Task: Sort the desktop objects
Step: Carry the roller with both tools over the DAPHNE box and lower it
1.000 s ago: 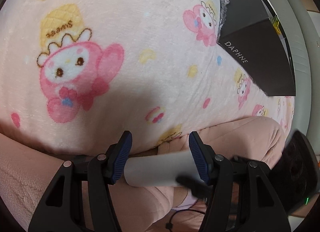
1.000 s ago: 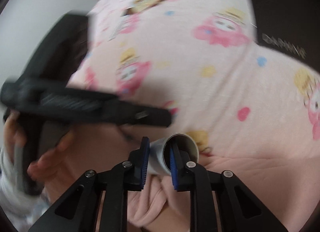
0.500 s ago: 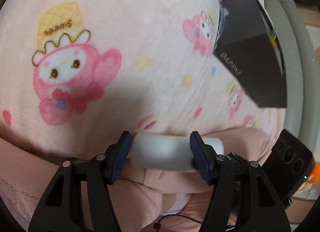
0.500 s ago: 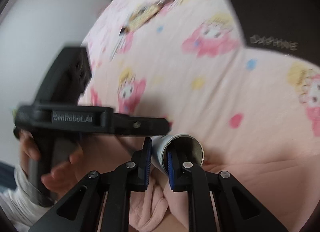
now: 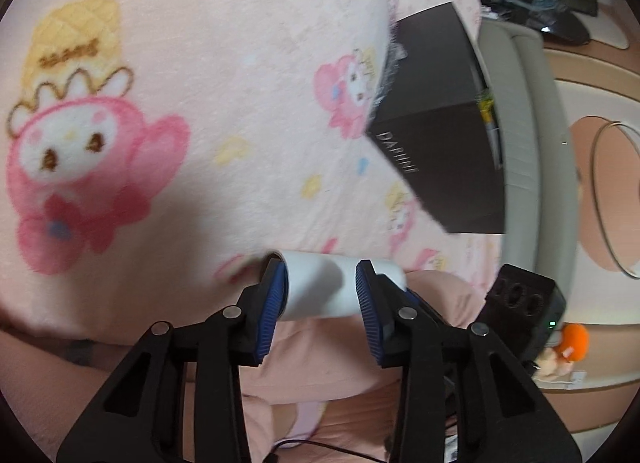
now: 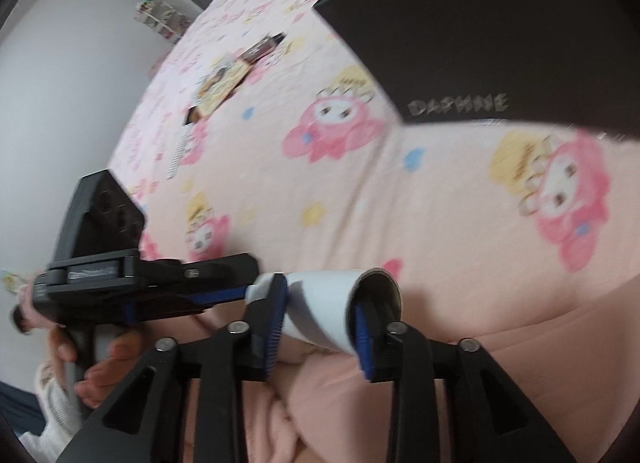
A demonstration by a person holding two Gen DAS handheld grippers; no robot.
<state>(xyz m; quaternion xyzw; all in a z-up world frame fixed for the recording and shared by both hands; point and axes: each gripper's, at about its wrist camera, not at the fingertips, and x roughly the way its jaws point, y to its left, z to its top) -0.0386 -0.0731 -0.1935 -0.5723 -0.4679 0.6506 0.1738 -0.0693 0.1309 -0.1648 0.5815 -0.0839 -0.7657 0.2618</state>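
Left wrist: left gripper (image 5: 322, 293) clamped across white tube (image 5: 320, 289), held over pink blanket (image 5: 240, 83) — black box (image 5: 436, 123) well beyond. Right wrist: right gripper (image 6: 320, 313) spread, one finger inside the tube's open end, not gripping.

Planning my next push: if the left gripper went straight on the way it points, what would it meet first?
The white tube already between the left gripper's pads; beyond it, probably the pink cartoon blanket, though depth is unclear.
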